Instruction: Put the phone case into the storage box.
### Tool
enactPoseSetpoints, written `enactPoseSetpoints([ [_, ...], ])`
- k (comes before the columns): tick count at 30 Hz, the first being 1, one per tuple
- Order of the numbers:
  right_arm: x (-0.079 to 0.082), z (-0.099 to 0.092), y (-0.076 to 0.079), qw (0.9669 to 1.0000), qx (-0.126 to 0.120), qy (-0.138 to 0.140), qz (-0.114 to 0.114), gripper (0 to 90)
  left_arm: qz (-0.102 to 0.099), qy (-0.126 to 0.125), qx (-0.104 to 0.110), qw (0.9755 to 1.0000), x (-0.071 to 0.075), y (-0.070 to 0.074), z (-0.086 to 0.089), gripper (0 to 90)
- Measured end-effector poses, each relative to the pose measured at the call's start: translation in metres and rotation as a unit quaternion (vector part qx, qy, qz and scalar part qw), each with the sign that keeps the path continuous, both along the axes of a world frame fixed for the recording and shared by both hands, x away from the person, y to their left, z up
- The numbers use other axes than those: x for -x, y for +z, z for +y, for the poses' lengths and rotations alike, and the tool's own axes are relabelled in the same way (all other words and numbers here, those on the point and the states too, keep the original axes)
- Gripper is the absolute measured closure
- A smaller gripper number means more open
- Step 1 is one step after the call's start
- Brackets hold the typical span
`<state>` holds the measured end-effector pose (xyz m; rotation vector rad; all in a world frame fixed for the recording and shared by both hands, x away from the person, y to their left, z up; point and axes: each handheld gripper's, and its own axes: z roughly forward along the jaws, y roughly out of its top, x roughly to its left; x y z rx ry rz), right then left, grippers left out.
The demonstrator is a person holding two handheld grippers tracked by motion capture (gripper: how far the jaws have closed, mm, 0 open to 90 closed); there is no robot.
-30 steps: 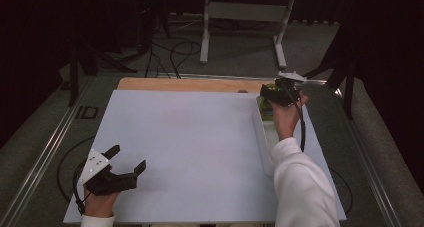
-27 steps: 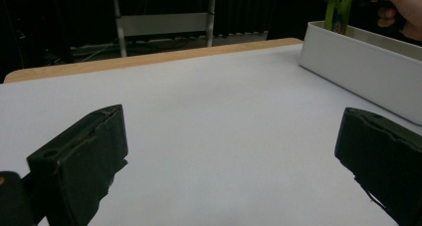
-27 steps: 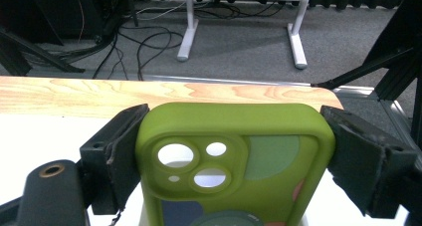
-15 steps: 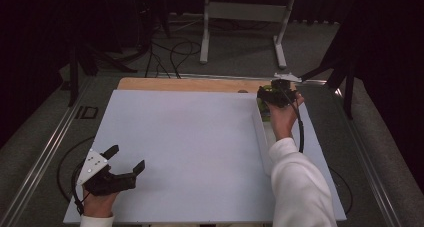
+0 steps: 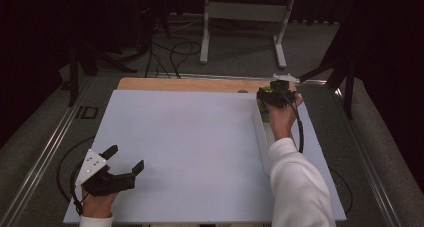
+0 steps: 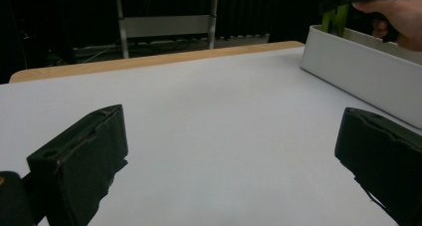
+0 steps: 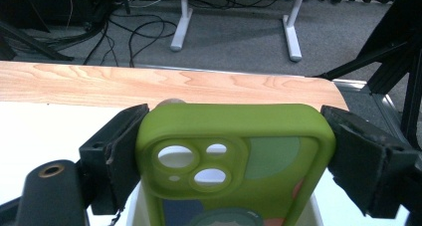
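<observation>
From above the near edge we look forward and down on the white mat [image 5: 190, 152]. Our left gripper view sits low, facing the white tray [image 6: 368, 71] at 2 o'clock, shared with the high view; our right gripper view looks close over the wooden edge [image 7: 149, 84].

One phone case [image 7: 234, 161], one white bin [image 6: 368, 71], two hand-held grippers [image 5: 122, 162].

A phone case [image 7: 231, 161] sits between the jaws of the right hand-held gripper [image 5: 274, 96], above a tray [image 6: 366, 69] at the counter's [image 5: 190, 147] right. The left hand-held gripper [image 5: 120, 167] rests well apart, near the counter's front left corner.
</observation>
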<state>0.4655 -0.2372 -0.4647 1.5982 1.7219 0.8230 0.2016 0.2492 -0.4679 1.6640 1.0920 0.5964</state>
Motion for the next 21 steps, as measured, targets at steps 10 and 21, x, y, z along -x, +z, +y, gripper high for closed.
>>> enactPoseSetpoints([
  [10, -0.0014, 0.0006, -0.0022, 1.0000, 0.002, 0.000, 0.003, 15.1, 0.000, 0.002, 0.002, 1.0000, 0.0003, -0.0001, 0.0008, 0.9],
  [21, -0.0029, -0.0024, -0.0030, 0.9998, -0.019, 0.000, 0.008, 9.6, 0.001, 0.003, 0.001, 1.0000, 0.0003, -0.0002, 0.0006, 0.9],
])
